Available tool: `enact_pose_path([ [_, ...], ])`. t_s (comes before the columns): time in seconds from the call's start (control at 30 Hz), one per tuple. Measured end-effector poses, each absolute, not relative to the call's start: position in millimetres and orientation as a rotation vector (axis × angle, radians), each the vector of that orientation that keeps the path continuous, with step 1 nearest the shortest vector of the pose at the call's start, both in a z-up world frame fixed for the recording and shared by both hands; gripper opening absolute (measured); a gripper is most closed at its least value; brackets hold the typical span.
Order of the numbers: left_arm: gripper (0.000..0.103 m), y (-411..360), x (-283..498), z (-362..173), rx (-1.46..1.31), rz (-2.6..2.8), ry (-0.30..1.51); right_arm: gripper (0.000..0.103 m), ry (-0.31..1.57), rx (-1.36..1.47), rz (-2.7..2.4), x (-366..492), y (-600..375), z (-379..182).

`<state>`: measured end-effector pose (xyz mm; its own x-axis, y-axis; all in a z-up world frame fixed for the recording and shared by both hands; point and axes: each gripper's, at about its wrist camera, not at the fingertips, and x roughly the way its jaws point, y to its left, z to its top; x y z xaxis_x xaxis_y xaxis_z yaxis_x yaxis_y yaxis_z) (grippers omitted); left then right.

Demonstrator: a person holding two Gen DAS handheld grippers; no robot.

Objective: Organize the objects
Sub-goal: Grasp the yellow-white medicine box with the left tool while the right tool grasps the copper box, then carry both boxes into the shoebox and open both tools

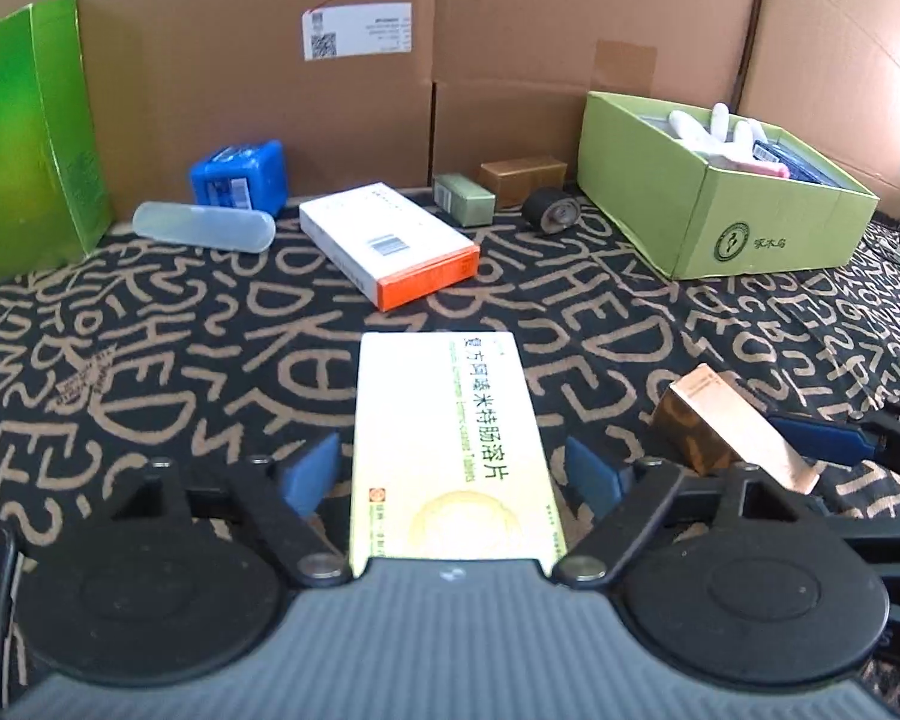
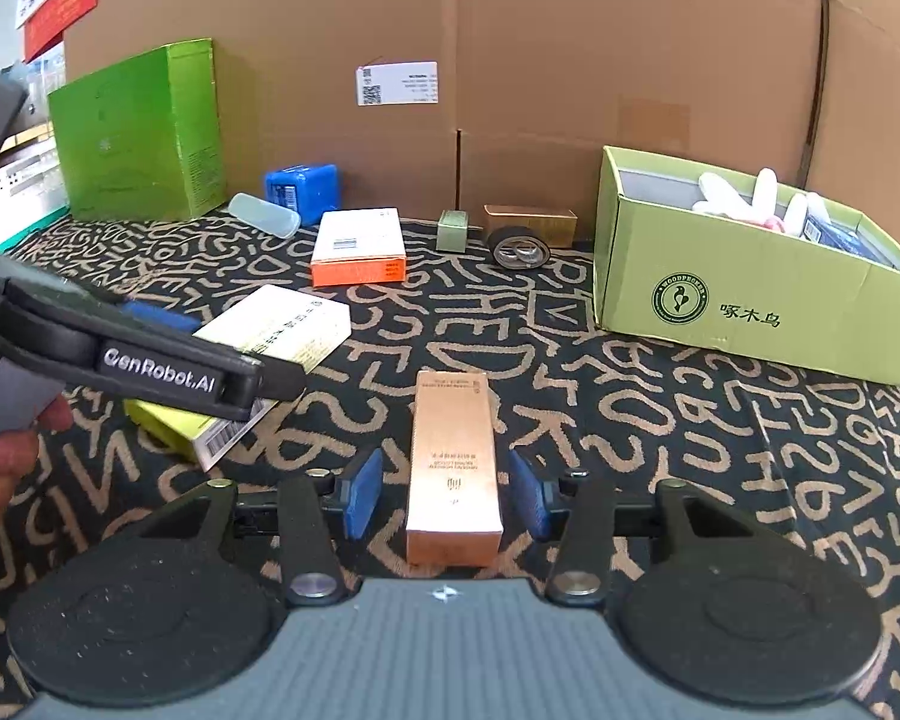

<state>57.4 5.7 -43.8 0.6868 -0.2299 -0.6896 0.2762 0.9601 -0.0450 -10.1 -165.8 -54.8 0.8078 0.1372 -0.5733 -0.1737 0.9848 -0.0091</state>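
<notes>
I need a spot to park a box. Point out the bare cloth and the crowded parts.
Free: the cloth between the copper box and the green bin; also the stretch in front of the clear case. Crowded: the back row from the blue cube to the tape roll.

Matt woven cloth (image 2: 660, 420) with lettering under everything. Glossy coppery card carton (image 2: 453, 468) on it; smooth pale card box (image 1: 450, 450) beside that. Translucent frosted plastic case (image 1: 204, 227) behind. Plain brown corrugated cardboard (image 2: 510, 60) at the back.
</notes>
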Motion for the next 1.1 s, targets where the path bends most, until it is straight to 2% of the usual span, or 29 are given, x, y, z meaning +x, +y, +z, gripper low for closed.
enact_pose_path([
  [0.13, 0.084, 7, 62, -50, 0.071, -0.263, 0.776, 0.045, 0.620, -0.042, 0.153, -2, -167, -58],
  [0.27, 0.077, 6, 64, -50, 0.086, -0.270, 0.766, 0.040, 0.621, -0.033, 0.151, 1, -168, -61],
  [0.3, 0.077, 5, 65, -51, 0.092, -0.269, 0.764, 0.035, 0.620, -0.033, 0.152, 1, -168, -61],
  [0.37, 0.077, 3, 65, -52, 0.108, -0.263, 0.756, 0.035, 0.617, -0.031, 0.155, 0, -168, -62],
  [0.43, 0.068, 1, 63, -51, 0.112, -0.276, 0.746, 0.035, 0.612, -0.031, 0.154, -1, -168, -62],
  [0.63, 0.067, 3, 54, -42, 0.073, -0.312, 0.766, 0.034, 0.595, -0.002, 0.152, -13, -171, -59],
  [0.87, 0.067, -18, 42, 6, 0.023, -0.437, 0.665, 0.034, 0.497, 0.015, 0.098, -32, -193, -35],
  [1.1, 0.067, -65, 63, 60, -0.021, -0.545, 0.562, 0.034, 0.371, 0.018, 0.030, -31, -230, 1],
])
